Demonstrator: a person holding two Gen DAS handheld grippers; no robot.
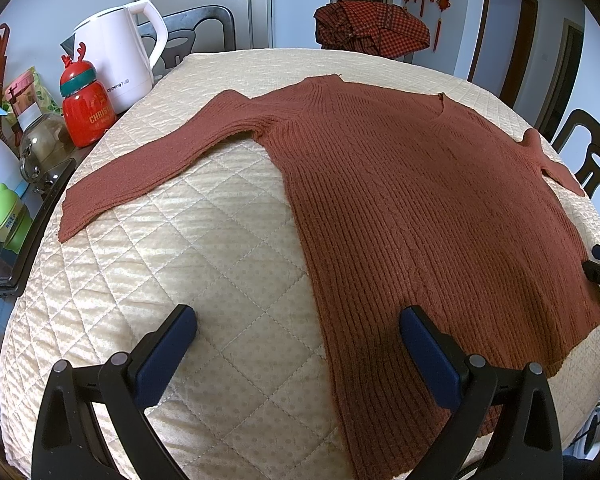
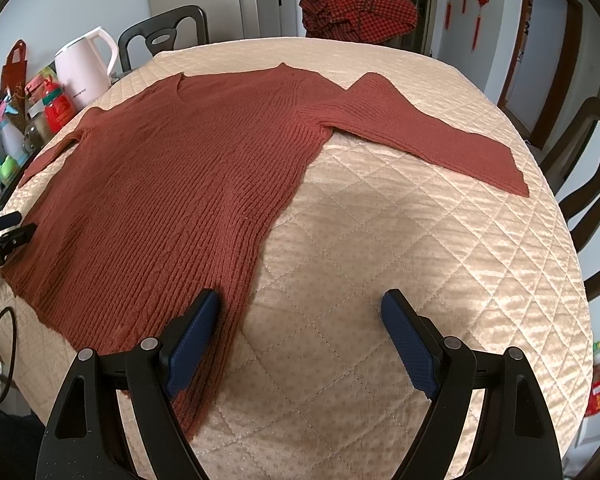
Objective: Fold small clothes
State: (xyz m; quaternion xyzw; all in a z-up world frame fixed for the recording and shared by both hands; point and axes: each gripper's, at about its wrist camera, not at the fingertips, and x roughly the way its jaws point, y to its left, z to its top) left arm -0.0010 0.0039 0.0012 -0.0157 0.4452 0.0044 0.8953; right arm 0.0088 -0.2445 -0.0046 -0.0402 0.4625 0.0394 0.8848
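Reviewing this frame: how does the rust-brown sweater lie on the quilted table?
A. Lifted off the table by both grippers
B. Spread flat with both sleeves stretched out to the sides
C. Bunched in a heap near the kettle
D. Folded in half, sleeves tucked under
B: the sweater lies flat on the quilted cover, one sleeve out to one side and the other sleeve out to the opposite side, with both grippers open and holding nothing.

Table, quilted beige cover [image 1: 204, 240]; rust ribbed sweater [image 1: 420, 200] spread flat.
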